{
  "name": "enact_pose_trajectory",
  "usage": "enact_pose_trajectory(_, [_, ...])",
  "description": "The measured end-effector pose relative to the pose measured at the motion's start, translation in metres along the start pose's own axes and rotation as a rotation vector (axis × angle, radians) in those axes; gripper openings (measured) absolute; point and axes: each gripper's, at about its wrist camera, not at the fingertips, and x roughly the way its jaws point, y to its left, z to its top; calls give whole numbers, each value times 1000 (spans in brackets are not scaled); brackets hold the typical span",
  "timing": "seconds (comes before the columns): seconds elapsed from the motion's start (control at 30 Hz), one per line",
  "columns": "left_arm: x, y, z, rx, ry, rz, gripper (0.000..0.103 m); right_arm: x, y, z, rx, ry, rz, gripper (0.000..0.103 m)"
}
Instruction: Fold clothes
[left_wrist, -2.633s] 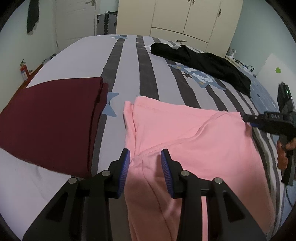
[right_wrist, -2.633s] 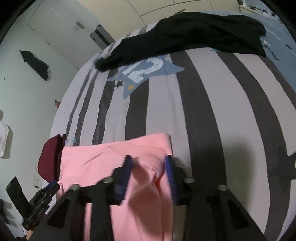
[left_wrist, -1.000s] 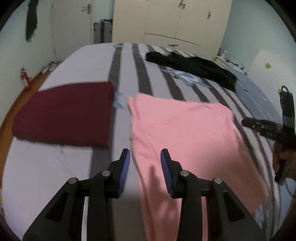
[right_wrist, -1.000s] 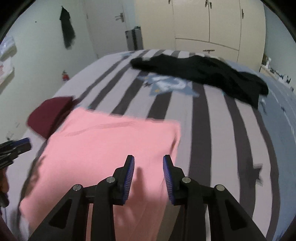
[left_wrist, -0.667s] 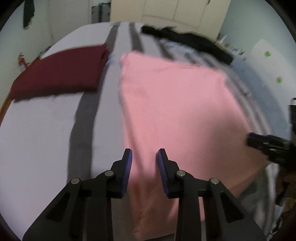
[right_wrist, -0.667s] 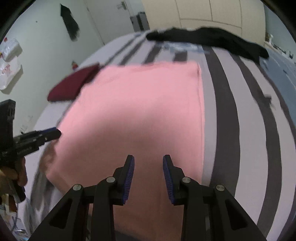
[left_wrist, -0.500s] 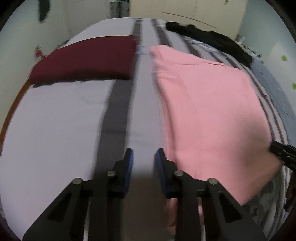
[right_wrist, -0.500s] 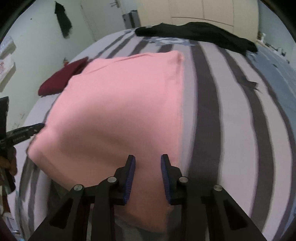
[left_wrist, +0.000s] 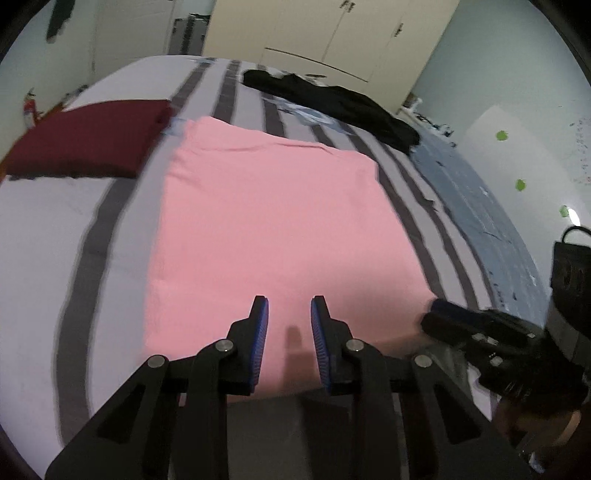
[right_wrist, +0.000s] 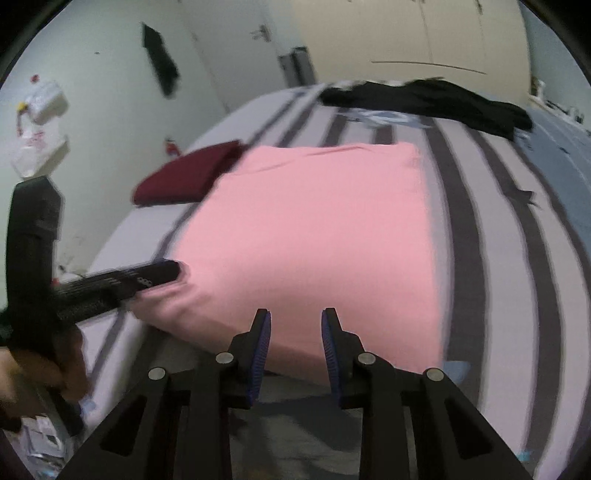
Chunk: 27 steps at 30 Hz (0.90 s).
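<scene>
A pink garment (left_wrist: 277, 221) (right_wrist: 325, 229) lies folded flat as a rough square on the striped bed (left_wrist: 55, 240). My left gripper (left_wrist: 290, 325) hovers over its near edge, jaws a little apart, only flat pink cloth showing between the pads. The right wrist view shows the left gripper (right_wrist: 173, 271) tip at the near left corner, where the cloth is wrinkled. My right gripper (right_wrist: 295, 336) hangs over the near edge too, jaws slightly apart and holding nothing. From the left wrist view the right gripper (left_wrist: 437, 308) sits by the near right corner.
A folded maroon garment (left_wrist: 85, 136) (right_wrist: 188, 177) lies left of the pink one. A black garment (left_wrist: 332, 99) (right_wrist: 424, 96) is spread at the far end, blue cloth (left_wrist: 472, 192) along the right side. Wardrobe doors (left_wrist: 332, 33) stand behind the bed. A hand (right_wrist: 37, 369) holds the left gripper.
Both grippers pulled back from the pink garment's far part to its near edge. The left one swung from beside the left edge to over the cloth. Both jaws narrowed slightly.
</scene>
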Motion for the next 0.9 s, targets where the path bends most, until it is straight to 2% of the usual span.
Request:
enact_pose_trajectory(0.13, [-2,-2,-26,-21,6,-30,21,11,17,-10,0,-19,27,25])
enact_pose_trajectory(0.33, [5,-9,-39,14,3,-45,21,16,13,-20,25,-41,-8,25])
enact_pose_trajectory(0.47, [16,-14,-45,64,5,-2,21,27,16,-21,9,-41,-25,25])
enact_pose_trajectory(0.53, [20,-12,-51,87,13,46,12,34,17,-28,-10,-17,-56,24])
enact_pose_trajectory(0.63, [16,-3,-54,95,10,86,5,37,9,-40,0,1,-90,20])
enact_pose_trajectory(0.9, [-5,31,-60,80,20,155,2,14,-7,-50,31,28,-123,13])
